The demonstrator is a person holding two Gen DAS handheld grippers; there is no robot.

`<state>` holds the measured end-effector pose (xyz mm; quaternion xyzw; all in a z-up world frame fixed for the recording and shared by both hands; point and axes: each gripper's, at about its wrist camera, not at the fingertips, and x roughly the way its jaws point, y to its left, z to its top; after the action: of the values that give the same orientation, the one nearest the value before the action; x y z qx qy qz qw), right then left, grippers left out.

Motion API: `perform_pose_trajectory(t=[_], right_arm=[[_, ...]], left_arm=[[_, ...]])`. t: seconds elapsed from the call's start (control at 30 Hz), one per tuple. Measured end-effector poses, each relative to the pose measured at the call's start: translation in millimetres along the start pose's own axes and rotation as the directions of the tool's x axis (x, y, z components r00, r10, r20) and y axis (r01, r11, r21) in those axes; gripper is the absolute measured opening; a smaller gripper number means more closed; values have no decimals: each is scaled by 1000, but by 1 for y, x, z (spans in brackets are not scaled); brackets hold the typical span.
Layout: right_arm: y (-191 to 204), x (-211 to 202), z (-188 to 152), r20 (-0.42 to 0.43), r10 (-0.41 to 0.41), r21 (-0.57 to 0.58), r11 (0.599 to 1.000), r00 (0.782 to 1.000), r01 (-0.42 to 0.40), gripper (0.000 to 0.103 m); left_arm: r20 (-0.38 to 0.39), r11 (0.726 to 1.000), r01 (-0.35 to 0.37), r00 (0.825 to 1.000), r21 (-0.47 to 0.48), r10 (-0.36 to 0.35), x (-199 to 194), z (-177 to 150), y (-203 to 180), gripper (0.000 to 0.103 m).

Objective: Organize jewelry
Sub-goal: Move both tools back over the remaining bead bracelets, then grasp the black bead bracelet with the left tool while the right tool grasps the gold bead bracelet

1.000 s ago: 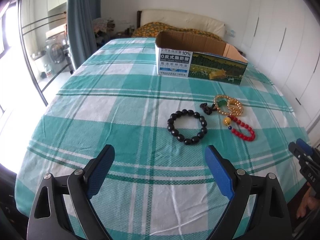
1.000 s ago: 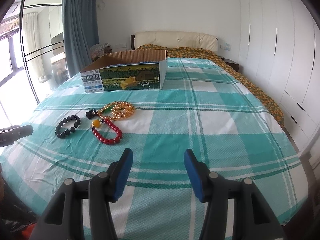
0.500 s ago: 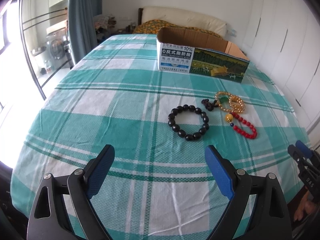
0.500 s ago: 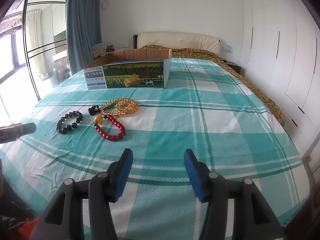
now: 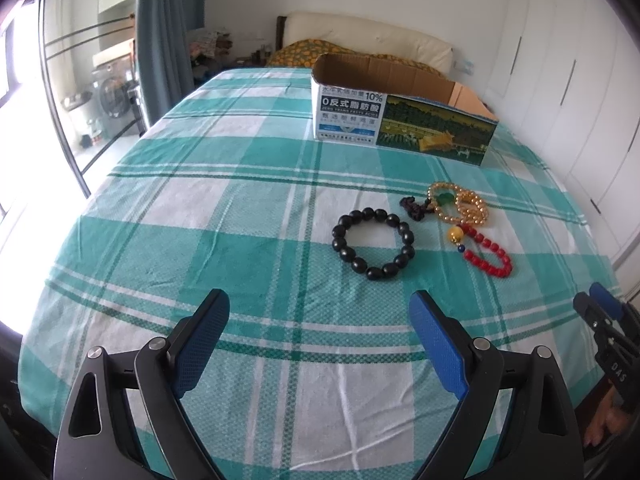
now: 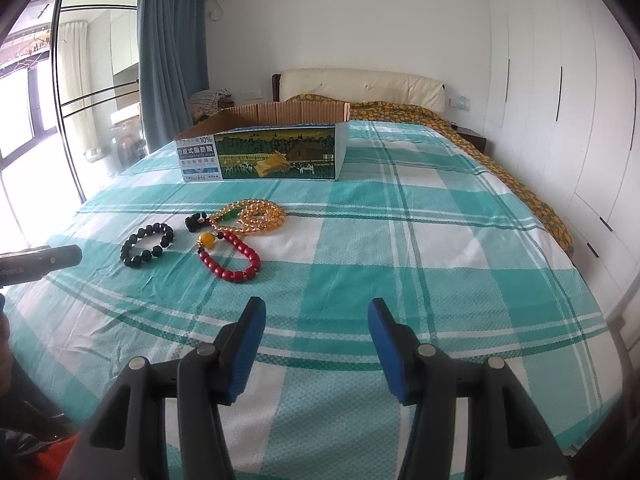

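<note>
A black bead bracelet (image 5: 374, 244) lies on the green plaid bedspread, also seen in the right wrist view (image 6: 147, 245). A red bead bracelet with a yellow bead (image 5: 486, 254) (image 6: 232, 258) lies beside it. A golden bead strand with a dark tassel (image 5: 456, 206) (image 6: 250, 216) lies just beyond. An open cardboard box (image 5: 400, 108) (image 6: 264, 148) stands farther back. My left gripper (image 5: 320, 322) is open and empty, near the bed's front edge, short of the black bracelet. My right gripper (image 6: 316, 320) is open and empty, to the right of the red bracelet.
The bedspread (image 6: 440, 248) covers a wide bed. A headboard and orange patterned quilt (image 6: 400, 108) lie at the far end. White wardrobes (image 6: 560, 100) line the right wall. Glass doors and a blue curtain (image 6: 172, 60) stand at the left.
Both grippers have tilted and moved slightly; the jewelry sits a little lower in both views. Nothing was taken hold of.
</note>
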<state>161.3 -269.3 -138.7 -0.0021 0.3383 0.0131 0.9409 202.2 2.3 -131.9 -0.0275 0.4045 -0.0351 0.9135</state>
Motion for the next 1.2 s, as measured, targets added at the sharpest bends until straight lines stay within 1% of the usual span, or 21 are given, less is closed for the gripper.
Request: perform_pose_trajectory(t=[0.43, 0.53, 0.6, 0.73, 0.87, 0.97, 1.03, 1.13, 1.2], right_arm=[[0, 0, -2, -2, 22, 2, 1000, 1000, -22, 54], [-1, 3, -3, -15, 55, 9, 998, 998, -55, 54], [0, 5, -3, -19, 64, 9, 998, 998, -64, 54], [2, 8, 2, -25, 85, 8, 996, 996, -84, 54], [0, 15, 19, -43, 124, 8, 992, 991, -124, 54], [0, 29, 40, -93, 171, -1, 985, 981, -172, 54], [0, 45, 55, -133, 196, -10, 980, 972, -199, 54], [-1, 69, 73, -152, 203, -31, 977, 967, -210, 54], [1, 88, 83, -179, 223, -46, 971, 958, -234, 54]], left_arm=[[-16, 1000, 0, 1000, -2, 0, 4, -1, -2, 92], [-21, 1000, -1, 1000, -15, 1, 6, -2, 1, 92], [-24, 1000, -3, 1000, -21, 2, 8, -1, 3, 92], [-28, 1000, 14, 1000, -28, -15, 13, 11, 6, 92], [-29, 1000, -3, 1000, -26, 3, 27, 30, 6, 93], [-49, 999, -11, 999, -37, 9, 43, 38, 6, 93], [-69, 999, -12, 998, -44, 9, 54, 41, 6, 93], [-92, 999, -27, 996, -47, 23, 69, 43, 6, 93], [-109, 998, -43, 993, -43, 38, 76, 43, 5, 93]])
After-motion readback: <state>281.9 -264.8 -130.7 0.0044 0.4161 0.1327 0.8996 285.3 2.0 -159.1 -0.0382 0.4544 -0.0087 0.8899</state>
